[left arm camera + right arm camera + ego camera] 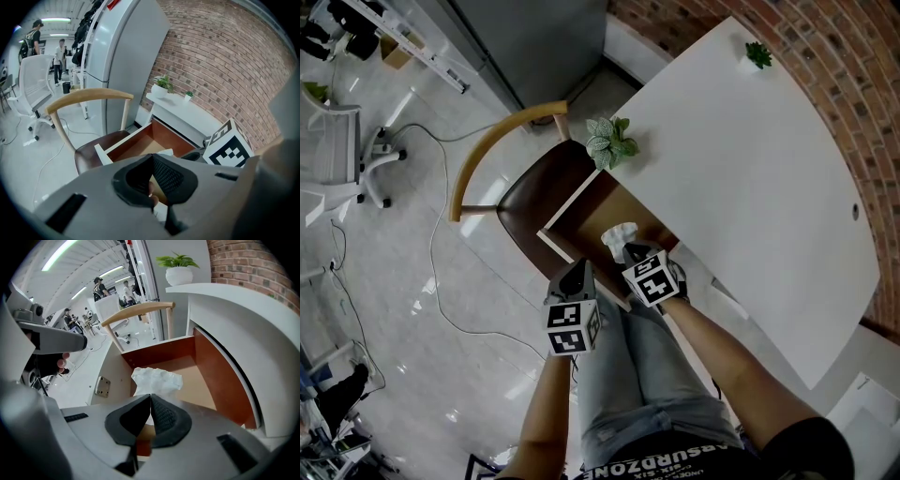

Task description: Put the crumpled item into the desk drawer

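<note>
Right gripper (150, 399) has its jaws pinched tight on the crumpled white wad (157, 378), paper or tissue by the look of it. The wad sticks out past the tips and hangs over the open desk drawer (220, 380), toward the drawer's left wall. As far as I can tell it isn't resting on the wooden bottom yet.

Left gripper (151, 157) is closed too, with nothing in it. It's parked just beside the right one, back by the drawer front.

If it were me, I'd dip the right gripper a bit lower and further in before letting go. A wad that light can bounce or cling to a pad, so I'd release close to the bottom and clear of the front edge. Then I'd pull straight back so the jaws don't drag it out again.

Pose-wise, both bare forearms reach forward and down from the body. The right one goes further, under the edge of the white desk (750, 169), and the left stays short of it. The wooden chair (89, 96) sits right under the pulled-out drawer, so there isn't much room on that side.
</note>
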Demonstrator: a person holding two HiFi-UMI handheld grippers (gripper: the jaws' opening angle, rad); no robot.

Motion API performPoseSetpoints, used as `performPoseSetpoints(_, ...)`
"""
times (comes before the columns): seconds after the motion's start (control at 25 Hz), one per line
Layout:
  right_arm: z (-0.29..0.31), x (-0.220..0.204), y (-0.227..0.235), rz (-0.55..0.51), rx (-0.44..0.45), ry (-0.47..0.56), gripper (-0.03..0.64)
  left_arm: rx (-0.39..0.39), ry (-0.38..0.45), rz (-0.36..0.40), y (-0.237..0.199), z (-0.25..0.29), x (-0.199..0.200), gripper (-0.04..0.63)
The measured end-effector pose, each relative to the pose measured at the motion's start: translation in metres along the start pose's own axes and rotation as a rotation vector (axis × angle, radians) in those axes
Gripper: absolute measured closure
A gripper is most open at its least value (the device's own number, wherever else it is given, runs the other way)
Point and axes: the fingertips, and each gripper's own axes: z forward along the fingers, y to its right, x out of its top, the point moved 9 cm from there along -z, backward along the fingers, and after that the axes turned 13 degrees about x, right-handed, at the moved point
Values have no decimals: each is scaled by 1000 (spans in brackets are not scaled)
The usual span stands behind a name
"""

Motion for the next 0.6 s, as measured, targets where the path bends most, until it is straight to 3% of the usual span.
performPoseSetpoints(0.6, 18, -9, 11, -26, -19, -89, 615, -3, -16, 3, -3, 4, -1, 591)
